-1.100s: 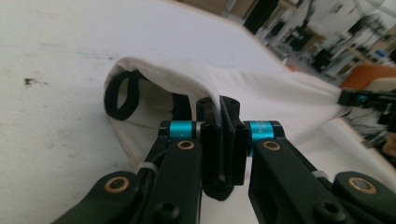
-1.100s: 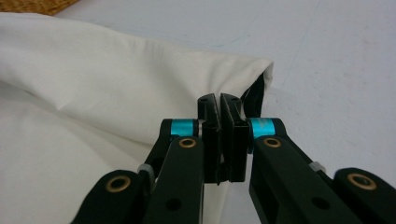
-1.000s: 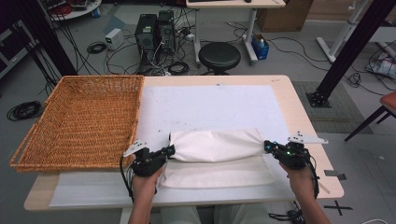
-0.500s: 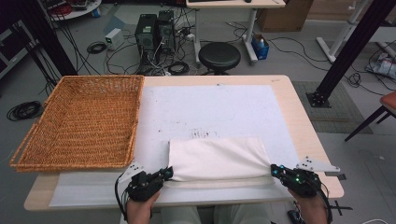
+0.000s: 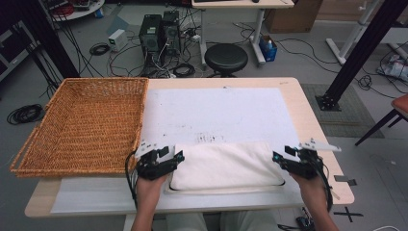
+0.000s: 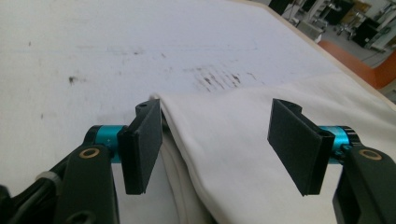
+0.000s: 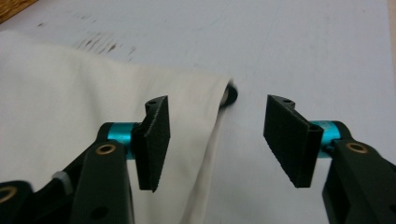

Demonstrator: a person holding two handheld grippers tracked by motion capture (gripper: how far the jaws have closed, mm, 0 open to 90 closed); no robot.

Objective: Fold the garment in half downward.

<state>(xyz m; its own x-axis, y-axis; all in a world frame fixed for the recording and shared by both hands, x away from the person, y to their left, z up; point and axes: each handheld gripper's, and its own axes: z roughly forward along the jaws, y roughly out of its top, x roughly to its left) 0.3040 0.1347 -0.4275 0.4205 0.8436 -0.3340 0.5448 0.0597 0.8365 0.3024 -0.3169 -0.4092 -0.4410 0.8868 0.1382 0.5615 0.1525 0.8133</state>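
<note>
Both tools have just been opening and stand apart, the left tool (image 5: 179,157) and right tool (image 5: 276,157) flanking the folded white cloth (image 5: 226,163), released after a fold; next likely another fold or regrasp.

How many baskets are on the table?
1. The wicker basket sits on the left side of the table, just left of the white mat and up from the left gripper. It looks empty.

A folded white cloth (image 5: 226,165), rectangular with a dark trim along its near edge, lies flat on the table's near side.
</note>
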